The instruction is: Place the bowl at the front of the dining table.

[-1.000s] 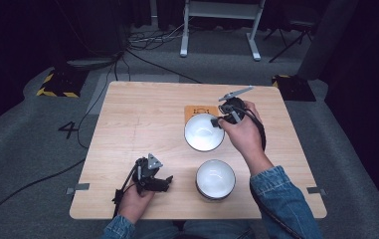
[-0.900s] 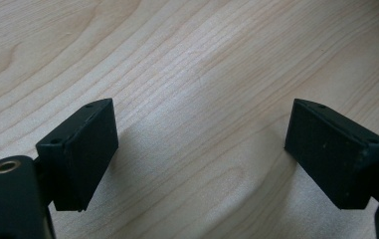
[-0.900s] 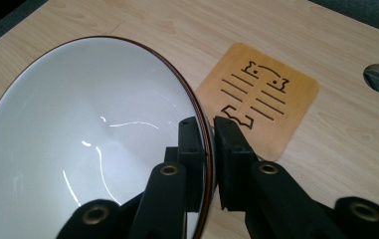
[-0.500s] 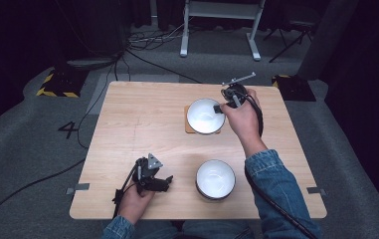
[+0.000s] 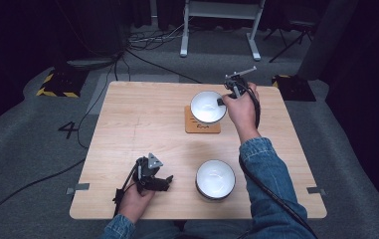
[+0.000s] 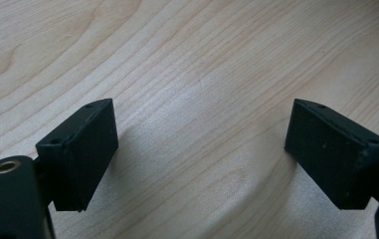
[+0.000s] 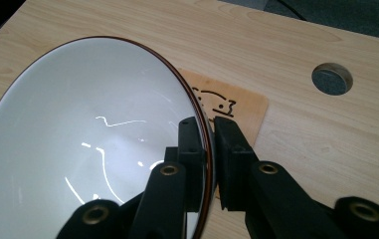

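Dark room, grey carpet, black cables trailing past a white stand (image 5: 221, 25) at twelve o'clock. Pale wood table (image 5: 142, 119) in the middle, with a round grommet hole (image 7: 331, 78) seen in the right gripper view.

Right gripper (image 5: 225, 99) at about one o'clock on the table, pinched tight on the rim of a white bowl (image 5: 208, 106): one jaw inside the wall, one outside, pads pressing the brown-edged lip on the bowl's three o'clock side. Bowl tilted in that grip, held over a square wooden coaster (image 5: 203, 127) and covering its far half; contact between bowl and coaster not clear. Coaster printed with a small cartoon face, visible past the rim in the right gripper view.

Second white bowl (image 5: 215, 179) upright at five o'clock on the table, well apart from the first, just beside the denim sleeve (image 5: 264, 169).

Left gripper (image 5: 163, 182) at seven o'clock, resting low by the near edge, jaws spread wide, bare wood grain between them, nothing held.
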Tool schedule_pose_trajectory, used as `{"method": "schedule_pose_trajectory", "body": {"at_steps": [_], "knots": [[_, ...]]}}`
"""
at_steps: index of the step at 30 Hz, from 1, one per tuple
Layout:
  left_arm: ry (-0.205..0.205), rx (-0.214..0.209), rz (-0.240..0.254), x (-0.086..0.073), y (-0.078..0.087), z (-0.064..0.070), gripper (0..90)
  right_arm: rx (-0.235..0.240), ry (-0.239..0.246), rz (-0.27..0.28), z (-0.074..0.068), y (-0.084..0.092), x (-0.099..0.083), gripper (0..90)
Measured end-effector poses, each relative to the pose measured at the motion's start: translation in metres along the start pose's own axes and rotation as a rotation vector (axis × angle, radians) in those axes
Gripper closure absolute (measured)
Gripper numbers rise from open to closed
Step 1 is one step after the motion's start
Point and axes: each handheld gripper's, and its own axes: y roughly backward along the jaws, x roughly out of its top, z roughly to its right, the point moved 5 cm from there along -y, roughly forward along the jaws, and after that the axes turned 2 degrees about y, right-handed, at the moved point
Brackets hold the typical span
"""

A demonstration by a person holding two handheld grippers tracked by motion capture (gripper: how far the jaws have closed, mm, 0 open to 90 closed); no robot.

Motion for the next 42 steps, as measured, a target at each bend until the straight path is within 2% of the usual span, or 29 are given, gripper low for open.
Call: {"method": "schedule_pose_trajectory", "body": {"at_steps": [6,17,25,31,37,42], "knots": [[-0.001,-0.002,-0.002,0.0,0.0,0.0,13.5,-0.011,-0.055,-0.012,0.009,-0.013,0.011,83.0],[0.0,-0.001,0.0,0.0,0.0,0.0,13.5,-0.031,-0.103,-0.021,0.017,-0.033,0.025,83.0],[-0.003,-0.002,-0.001,0.0,0.0,0.0,13.4,-0.05,-0.179,-0.043,0.026,-0.051,0.024,83.1],[-0.001,0.003,-0.001,0.0,0.0,0.0,13.5,-0.07,-0.197,-0.039,0.033,-0.064,0.023,83.3],[0.003,-0.006,0.0,0.0,0.0,0.0,13.5,-0.064,-0.213,-0.052,0.038,-0.085,0.019,83.2],[0.004,-0.007,-0.001,0.0,0.0,0.0,13.5,-0.06,-0.237,-0.059,0.041,-0.094,0.015,83.2]]}}
